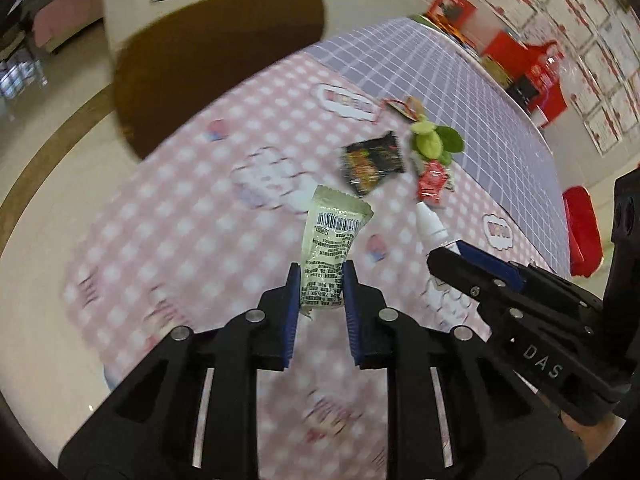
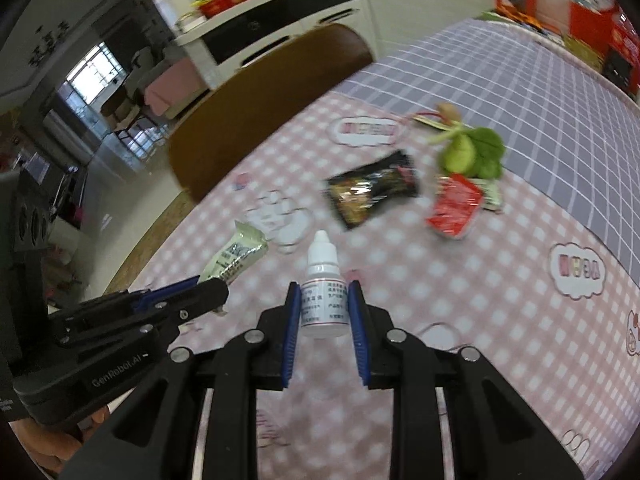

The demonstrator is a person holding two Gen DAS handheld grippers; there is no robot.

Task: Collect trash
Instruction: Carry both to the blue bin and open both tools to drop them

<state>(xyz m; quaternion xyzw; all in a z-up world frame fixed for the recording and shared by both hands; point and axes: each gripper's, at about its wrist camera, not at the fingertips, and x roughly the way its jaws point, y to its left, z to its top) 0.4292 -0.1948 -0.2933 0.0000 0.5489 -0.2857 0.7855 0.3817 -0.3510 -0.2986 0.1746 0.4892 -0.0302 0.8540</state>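
My left gripper (image 1: 321,276) is shut on a pale green sachet (image 1: 332,248) with a barcode and holds it above the checked tablecloth. My right gripper (image 2: 324,298) is shut on a small white dropper bottle (image 2: 323,292), held upright. Each gripper shows in the other's view: the right one (image 1: 448,254) with the bottle (image 1: 430,226), the left one (image 2: 208,286) with the sachet (image 2: 236,258). On the table lie a black snack wrapper (image 2: 374,188), a red packet (image 2: 454,208) and green leaves (image 2: 476,156).
A brown chair back (image 2: 260,100) stands at the table's far left edge. Another wrapper (image 2: 432,118) lies beyond the leaves. Red boxes (image 2: 616,48) stand at the far right of the table. A white cabinet (image 2: 280,12) is behind the chair.
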